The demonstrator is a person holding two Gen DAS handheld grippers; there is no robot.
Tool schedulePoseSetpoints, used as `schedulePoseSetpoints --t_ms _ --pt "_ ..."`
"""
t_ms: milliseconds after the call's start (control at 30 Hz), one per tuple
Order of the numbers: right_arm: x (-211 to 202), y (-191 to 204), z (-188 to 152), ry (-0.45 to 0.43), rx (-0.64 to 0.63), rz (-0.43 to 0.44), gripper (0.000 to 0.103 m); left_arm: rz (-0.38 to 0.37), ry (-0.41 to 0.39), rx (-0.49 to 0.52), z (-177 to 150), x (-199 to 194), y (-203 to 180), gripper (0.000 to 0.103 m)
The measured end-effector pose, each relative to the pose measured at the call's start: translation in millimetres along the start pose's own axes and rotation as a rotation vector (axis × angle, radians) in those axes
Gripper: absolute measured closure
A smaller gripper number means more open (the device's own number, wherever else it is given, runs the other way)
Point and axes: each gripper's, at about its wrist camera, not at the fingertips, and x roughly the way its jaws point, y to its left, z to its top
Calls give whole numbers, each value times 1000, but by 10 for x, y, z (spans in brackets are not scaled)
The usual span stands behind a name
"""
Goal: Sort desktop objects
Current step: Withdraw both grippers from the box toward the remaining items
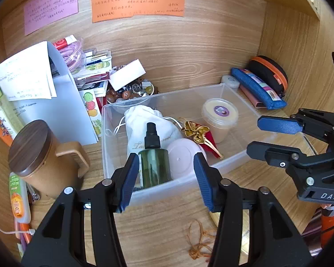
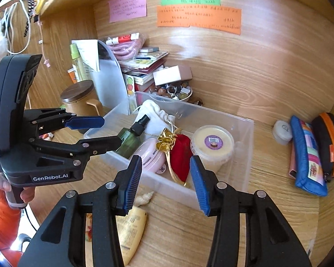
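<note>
A clear plastic bin (image 1: 113,138) (image 2: 245,155) sits on the wooden desk. In it lie a green spray bottle (image 1: 154,164) (image 2: 131,136), a white drawstring pouch (image 1: 142,118) (image 2: 154,113), a pink round case (image 1: 182,158) (image 2: 149,155), a red and gold pouch (image 1: 200,135) (image 2: 180,153) and a lidded cream tub (image 1: 219,115) (image 2: 212,144). My left gripper (image 1: 165,180) (image 2: 110,131) is open and empty at the bin's near left edge, just before the bottle. My right gripper (image 2: 165,182) (image 1: 255,135) is open and empty over the bin's near right side.
A brown mug with a wooden lid (image 1: 40,155), papers in a white holder (image 1: 55,93), stacked books and a bowl of beads (image 1: 129,92) crowd the left. A blue pencil case (image 2: 307,155), black-orange case (image 2: 329,142) and small white jar (image 2: 282,131) lie right. A yellow tube (image 2: 131,229) and shell (image 2: 144,198) lie near.
</note>
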Motion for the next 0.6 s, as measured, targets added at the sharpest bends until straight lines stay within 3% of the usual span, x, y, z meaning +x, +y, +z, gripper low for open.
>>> schedulePoseSetpoints --t_ms 300,367,600 --pt "-349 45 -324 -31 24 -28 57 -4 -19 7 -244 -227 -198 44" --pt "-420 47 -429 -35 39 -40 52 -9 -13 9 -325 -245 -255 43" --pt "-585 -1 -786 -20 90 -57 51 -50 20 21 -571 -210 -453 42"
